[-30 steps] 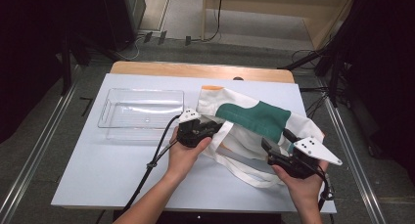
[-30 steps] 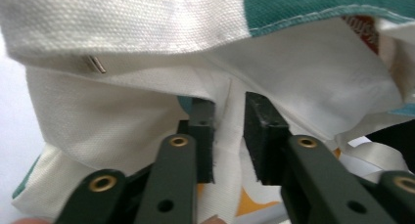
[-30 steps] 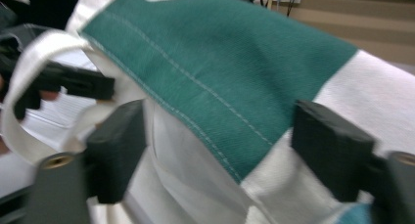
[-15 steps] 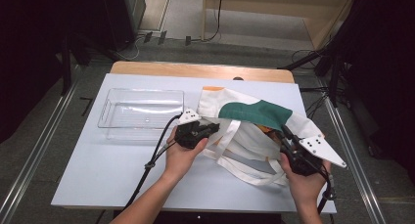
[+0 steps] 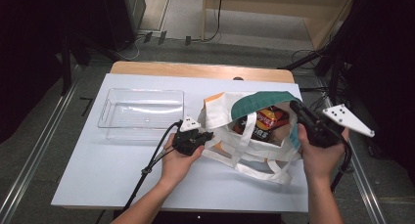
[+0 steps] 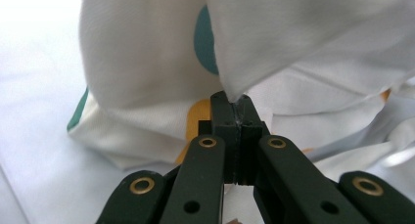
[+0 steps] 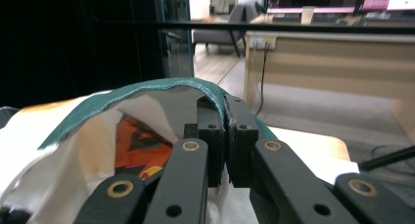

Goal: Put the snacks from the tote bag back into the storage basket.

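While your left gripper [image 5: 208,134] and right gripper [image 5: 293,105] are both clamped on the tote bag [image 5: 222,121] rim, pull them apart evenly. Keep the mouth wide, so the snack packet [image 5: 265,118] inside stays reachable.

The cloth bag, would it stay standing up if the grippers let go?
Probably not. The cloth bag looks floppy: its rim sags between the left gripper and right gripper. The snack packet inside might prop it slightly, but it looks light.

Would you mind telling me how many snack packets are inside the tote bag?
1 shows: a red snack packet in the open mouth of the tote bag, held apart by both grippers. More may lie hidden beneath.
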Demonstrator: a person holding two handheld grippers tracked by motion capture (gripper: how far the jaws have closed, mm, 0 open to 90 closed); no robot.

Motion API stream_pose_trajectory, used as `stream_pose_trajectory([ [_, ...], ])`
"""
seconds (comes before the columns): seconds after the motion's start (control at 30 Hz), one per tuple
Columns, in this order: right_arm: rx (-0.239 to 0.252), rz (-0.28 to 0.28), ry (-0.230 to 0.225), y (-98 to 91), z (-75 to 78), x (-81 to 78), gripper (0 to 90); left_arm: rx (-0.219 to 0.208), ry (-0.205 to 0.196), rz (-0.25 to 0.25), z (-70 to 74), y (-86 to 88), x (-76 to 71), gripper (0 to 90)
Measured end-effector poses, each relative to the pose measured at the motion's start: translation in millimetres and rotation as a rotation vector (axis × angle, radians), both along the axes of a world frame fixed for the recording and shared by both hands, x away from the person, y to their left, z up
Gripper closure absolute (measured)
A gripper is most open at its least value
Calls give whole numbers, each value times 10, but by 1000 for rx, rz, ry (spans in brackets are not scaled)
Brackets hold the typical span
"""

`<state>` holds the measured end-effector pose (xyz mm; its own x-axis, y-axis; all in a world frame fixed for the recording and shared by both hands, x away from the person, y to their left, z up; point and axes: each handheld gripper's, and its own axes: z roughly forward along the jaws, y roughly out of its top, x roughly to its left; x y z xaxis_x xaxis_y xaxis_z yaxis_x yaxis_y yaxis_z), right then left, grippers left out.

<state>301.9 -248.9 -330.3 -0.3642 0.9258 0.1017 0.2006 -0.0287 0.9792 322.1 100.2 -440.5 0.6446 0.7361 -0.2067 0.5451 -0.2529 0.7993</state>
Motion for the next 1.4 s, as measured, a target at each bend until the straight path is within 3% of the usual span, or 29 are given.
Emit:
stream_pose_trajectory([
  [0.1, -1, -9, 54, -48, -45, 188, 877, 18, 20, 12, -65, 16, -3, 900],
  [0.2, 27, 15, 167, -90, -188, 407, 872, 19, 36, 32, -138, 38, 9, 900],
  [0.3, 59, 25, 229, -138, -285, 515, 872, 5, 25, 32, -142, 37, -3, 900],
  [0.37, 75, 43, 229, -159, -291, 515, 873, -10, 1, 33, -105, 42, -35, 900],
  [0.43, 61, 62, 211, -155, -270, 478, 874, -23, -51, 33, -33, 48, -86, 867],
  [0.5, 51, 69, 204, -143, -257, 437, 873, -63, -84, 48, 61, 73, -113, 744],
  [0.6, 63, 85, 198, -118, -275, 393, 873, -111, -103, 56, 195, 99, -104, 589],
  [0.7, 71, 97, 193, -108, -295, 374, 873, -133, -95, 45, 250, 75, -59, 458],
  [0.8, 77, 104, 191, -101, -307, 360, 875, -147, -35, 41, 221, 9, 41, 400],
  [0.87, 78, 108, 191, -98, -308, 354, 875, -160, 6, 35, 187, -26, 99, 418],
  [0.93, 68, 107, 186, -97, -302, 345, 876, -172, 46, 8, 170, -56, 122, 619],
  [0.97, 69, 106, 184, -94, -291, 334, 876, -159, 50, -8, 168, -68, 123, 671],
  [1.0, 64, 105, 178, -94, -285, 329, 877, -132, 45, -18, 168, -76, 113, 823],
  [1.03, 60, 103, 175, -98, -276, 323, 877, -132, 45, -18, 168, -76, 113, 900],
  [1.07, 57, 100, 165, -106, -266, 322, 878, -117, 52, -47, 159, -74, 107, 900],
  [1.13, 45, 94, 152, -116, -236, 320, 878, -64, 39, -51, 146, -85, 83, 900],
  [1.23, 44, 61, 121, -139, -167, 322, 880, -24, 49, -49, 104, -68, 55, 900],
  [1.33, 58, 27, 90, -194, -79, 339, 880, -20, 80, -22, 42, 0, 50, 900],
  [1.4, 62, 22, 80, -224, -31, 367, 880, -5, 69, -7, 29, 36, 32, 900],
])
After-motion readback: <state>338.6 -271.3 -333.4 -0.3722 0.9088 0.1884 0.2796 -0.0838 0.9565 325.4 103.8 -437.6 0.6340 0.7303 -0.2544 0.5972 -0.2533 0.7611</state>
